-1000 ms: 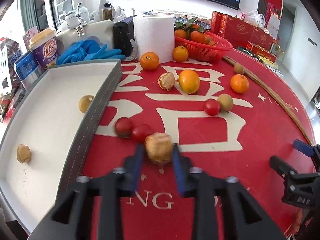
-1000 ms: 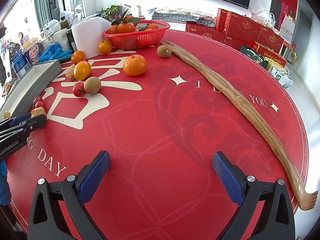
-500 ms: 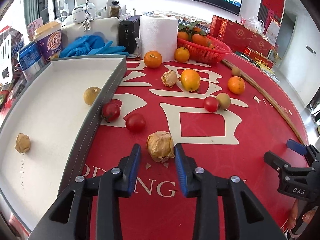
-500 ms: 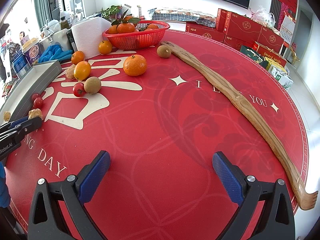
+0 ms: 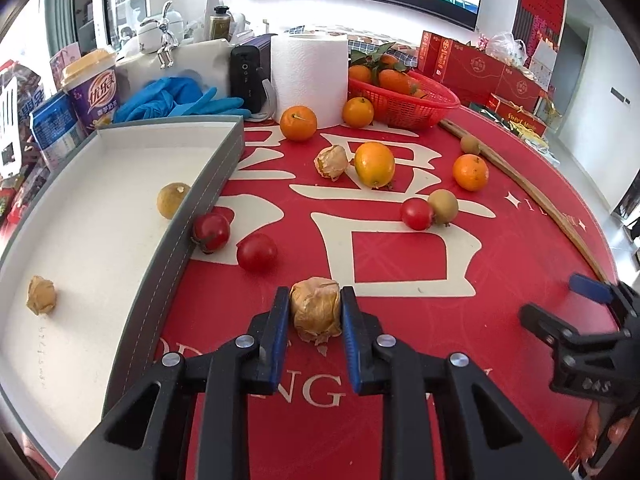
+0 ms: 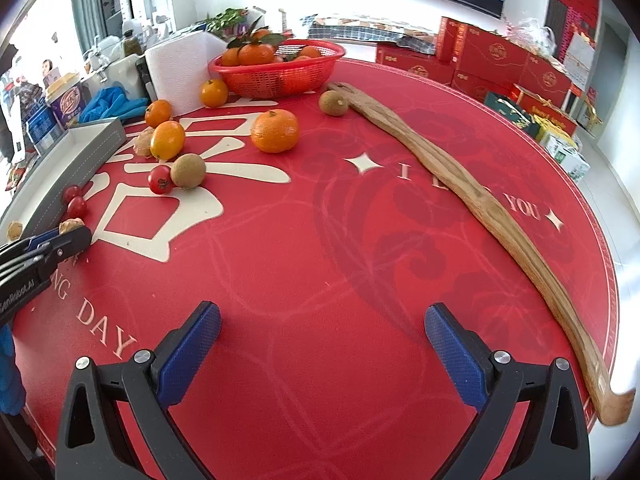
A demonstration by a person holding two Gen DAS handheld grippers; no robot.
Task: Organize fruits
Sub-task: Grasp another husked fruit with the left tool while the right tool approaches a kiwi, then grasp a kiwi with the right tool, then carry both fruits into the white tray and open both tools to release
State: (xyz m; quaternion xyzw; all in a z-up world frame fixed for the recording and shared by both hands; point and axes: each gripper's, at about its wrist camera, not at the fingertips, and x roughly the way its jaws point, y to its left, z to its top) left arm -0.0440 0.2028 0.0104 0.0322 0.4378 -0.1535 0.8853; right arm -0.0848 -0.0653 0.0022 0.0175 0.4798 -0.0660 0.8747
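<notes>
A papery, husked tan fruit (image 5: 316,312) rests on the red tablecloth, and my left gripper (image 5: 315,296) is closing on it, both blue pads pressed to its sides. Left of it stands a grey tray (image 5: 208,196) with a white floor, holding another husked fruit (image 5: 40,294) and a yellow-brown round fruit (image 5: 171,199). Two tomatoes (image 5: 211,231) lie beside the tray wall. My right gripper (image 6: 322,320) stands open over bare cloth with nothing between its fingers. From there the left gripper (image 6: 68,236) shows at the far left.
Farther back lie oranges (image 5: 374,164), a third husked fruit (image 5: 331,161), a tomato (image 5: 417,213) against a kiwi (image 5: 443,207), and a red basket (image 5: 416,108) of tangerines. A long wooden stick (image 6: 460,184) crosses the right side. A paper roll (image 5: 308,72) and blue gloves (image 5: 176,98) stand behind the tray.
The left jaws held the husked fruit, opened and left it on the cloth, and now press on it again. The two near tomatoes sit closer to the tray. The right gripper stayed put.
</notes>
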